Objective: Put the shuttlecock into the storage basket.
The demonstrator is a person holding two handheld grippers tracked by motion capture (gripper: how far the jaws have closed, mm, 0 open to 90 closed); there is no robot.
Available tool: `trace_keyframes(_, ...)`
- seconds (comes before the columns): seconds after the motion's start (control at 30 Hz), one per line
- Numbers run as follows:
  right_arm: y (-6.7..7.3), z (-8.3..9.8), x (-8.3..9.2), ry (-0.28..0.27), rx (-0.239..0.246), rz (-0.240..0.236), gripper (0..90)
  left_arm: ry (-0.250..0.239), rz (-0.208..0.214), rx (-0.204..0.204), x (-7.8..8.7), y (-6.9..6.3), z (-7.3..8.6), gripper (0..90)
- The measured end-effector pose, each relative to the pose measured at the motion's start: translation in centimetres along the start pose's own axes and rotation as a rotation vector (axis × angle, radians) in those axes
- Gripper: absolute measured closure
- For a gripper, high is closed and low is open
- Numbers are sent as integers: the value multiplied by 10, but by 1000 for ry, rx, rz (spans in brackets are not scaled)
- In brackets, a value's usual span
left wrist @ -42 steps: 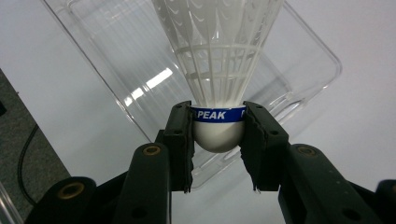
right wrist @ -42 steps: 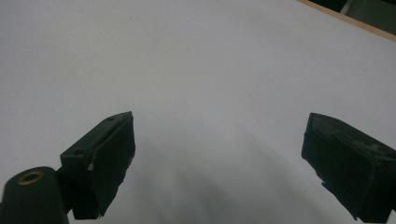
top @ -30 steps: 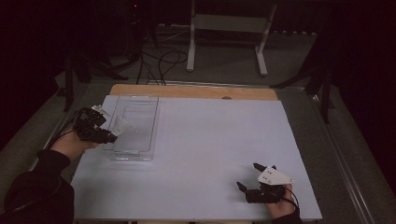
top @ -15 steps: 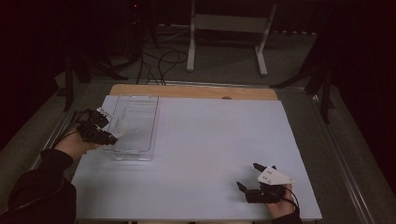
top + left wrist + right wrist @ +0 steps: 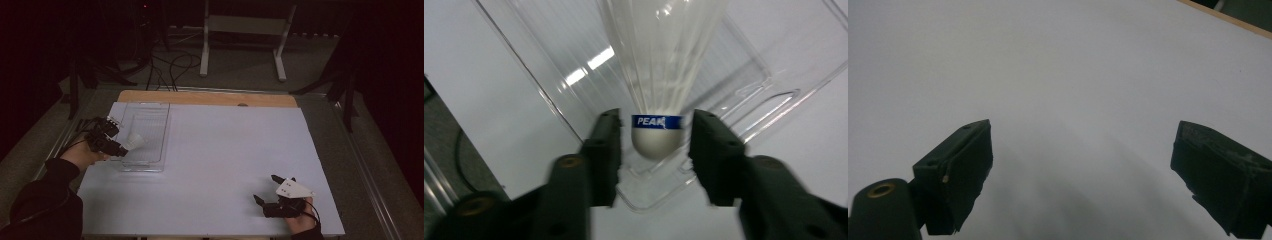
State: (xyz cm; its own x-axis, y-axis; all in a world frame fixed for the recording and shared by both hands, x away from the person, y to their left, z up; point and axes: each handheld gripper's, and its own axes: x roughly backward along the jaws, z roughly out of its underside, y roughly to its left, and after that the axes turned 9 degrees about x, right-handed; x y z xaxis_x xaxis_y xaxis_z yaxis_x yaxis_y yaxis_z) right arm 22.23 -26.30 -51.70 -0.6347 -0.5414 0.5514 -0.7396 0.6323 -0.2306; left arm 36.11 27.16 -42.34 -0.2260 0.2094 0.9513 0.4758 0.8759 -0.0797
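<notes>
At the table's (image 5: 215, 165) nine o'clock side, the left gripper (image 5: 655, 145) has just been opening its fingers; a white shuttlecock (image 5: 659, 75) sits between them, pads slightly off its cork, over the clear plastic tray (image 5: 150, 117). At five o'clock, the right gripper (image 5: 1083, 170) rests with fingers spread wide.

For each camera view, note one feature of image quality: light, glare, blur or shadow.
High view: the room behind is nearly black, and the white table is the brightest area. Left gripper view: bright streaks of glare on the clear tray; the shuttlecock cork and its band are sharp, while the near jaws are soft. Right gripper view: soft grey shadow on the table between the blurred jaws.
</notes>
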Motion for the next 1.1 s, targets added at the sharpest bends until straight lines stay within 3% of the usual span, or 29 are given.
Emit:
trace_keyframes(0.1,0,0,0,0,0,0,97,-5,-28,3,2,-1,0,509)
trace_keyframes(0.27,0,0,0,0,0,0,97,-31,-38,16,7,-4,-2,365)
trace_keyframes(0.43,0,0,0,-1,-1,2,97,-40,-38,21,8,-5,-3,301)
trace_keyframes(0.53,0,0,0,-1,-1,1,97,-51,-29,31,8,-5,-3,281)
trace_keyframes(0.57,0,0,0,-1,0,1,97,-52,-27,35,9,-5,-3,252)
trace_keyframes(0.6,0,0,0,0,-1,0,97,-48,14,34,10,-5,-3,194)
trace_keyframes(0.7,0,0,0,1,-1,1,97,-47,32,32,11,-3,-3,141)
trace_keyframes(0.73,0,0,0,1,1,1,97,-45,42,50,11,-1,-4,107)
trace_keyframes(0.8,0,0,0,2,3,0,97,-38,49,40,10,-2,-3,35)
trace_keyframes(1.1,0,0,0,0,1,0,97,-65,44,16,12,-8,-5,0)
